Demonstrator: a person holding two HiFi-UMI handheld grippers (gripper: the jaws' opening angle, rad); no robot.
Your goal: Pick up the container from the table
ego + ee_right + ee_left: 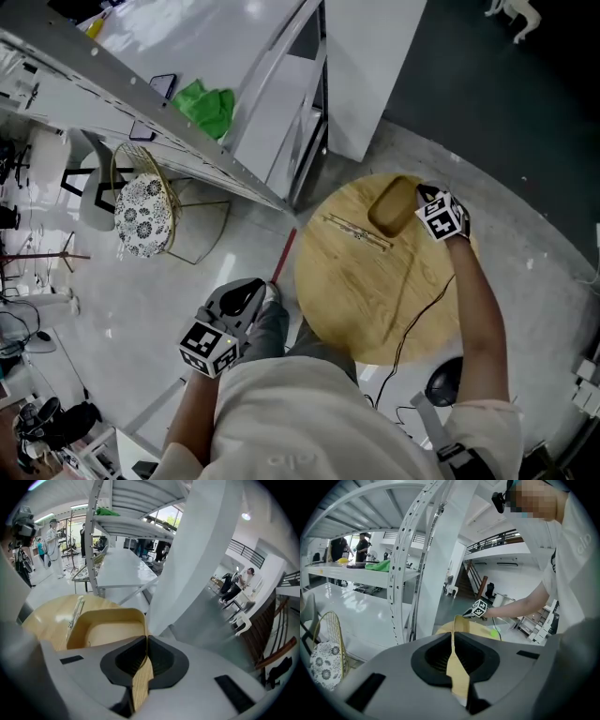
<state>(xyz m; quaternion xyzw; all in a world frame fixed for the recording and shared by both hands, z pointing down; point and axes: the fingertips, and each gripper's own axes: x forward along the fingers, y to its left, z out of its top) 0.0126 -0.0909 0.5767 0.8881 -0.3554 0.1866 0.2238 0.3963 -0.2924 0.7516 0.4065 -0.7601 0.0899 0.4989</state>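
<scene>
A shallow wooden container (392, 204) with rounded corners sits at the far side of a round wooden table (366, 300). My right gripper (424, 199) is at its right rim. In the right gripper view the container (105, 630) lies open-side up just past the right gripper (146, 638), whose jaws are shut on the thin wooden wall. My left gripper (258, 286) hangs off the table at the near left, beside the person's leg. The left gripper (452, 637) points level toward the table (485, 631), its jaws together with nothing between them.
A thin metal strip (356, 232) lies on the table left of the container. A black cable (412, 309) runs over the table's near right. A white shelf frame (187, 103) with a green cloth (208, 105) stands at far left, a wire chair (145, 211) below it.
</scene>
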